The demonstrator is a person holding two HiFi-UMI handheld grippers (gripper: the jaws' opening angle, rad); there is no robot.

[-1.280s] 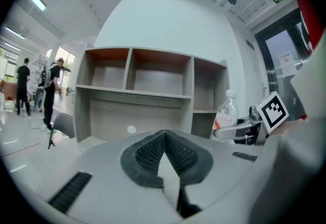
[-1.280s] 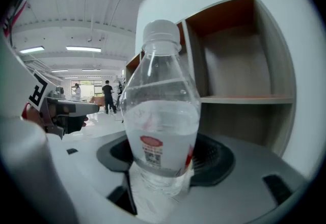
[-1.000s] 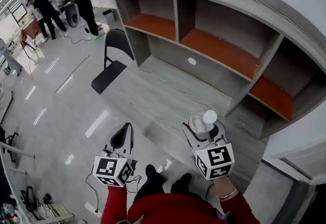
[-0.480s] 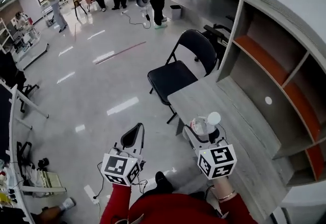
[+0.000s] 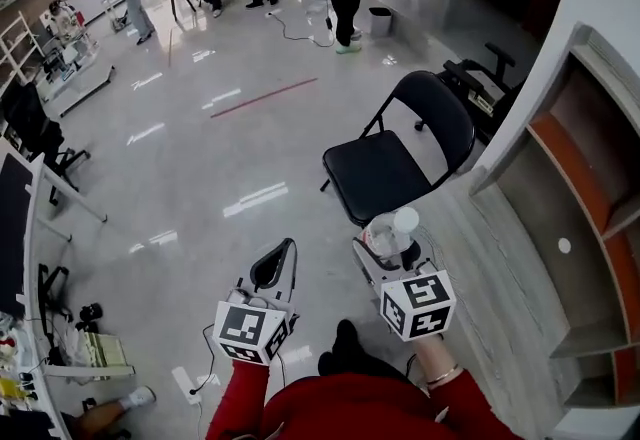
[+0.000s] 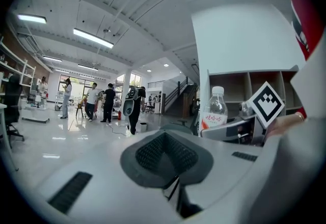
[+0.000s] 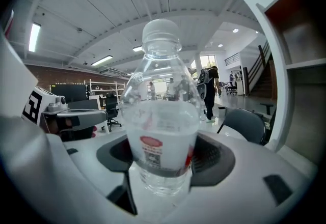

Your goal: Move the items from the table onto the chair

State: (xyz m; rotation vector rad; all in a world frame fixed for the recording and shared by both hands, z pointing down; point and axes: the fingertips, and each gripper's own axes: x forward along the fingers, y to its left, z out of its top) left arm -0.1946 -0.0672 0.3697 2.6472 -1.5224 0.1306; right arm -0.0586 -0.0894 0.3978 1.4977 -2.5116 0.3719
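right gripper [image 5: 392,240] clamped on clear water bottle [image 7: 162,116], left gripper [image 5: 272,268] jaws together, empty, black chair [image 5: 385,173] ahead

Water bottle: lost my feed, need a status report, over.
Right gripper shut on water bottle, upright. Left gripper shut, empty. Black chair ahead, nothing in the way.

Left claw [image 5: 272,273]: jaws shut together with nothing between them; it points forward, on the near-left side of the chair [image 5: 385,173] and apart from it.
Right claw [image 5: 385,248]: jaws partly spread, pads pressed on the lower body of an upright clear bottle [image 5: 392,231], close to the chair seat's nearest edge.
Marker cubes: left cube [image 5: 250,331] and right cube [image 5: 418,303] sit side by side, nearer the body than the chair.
Arms: both forearms in red sleeves [image 5: 232,398] reach toward the chair; the right wrist [image 5: 440,375] is bare with a thin band.
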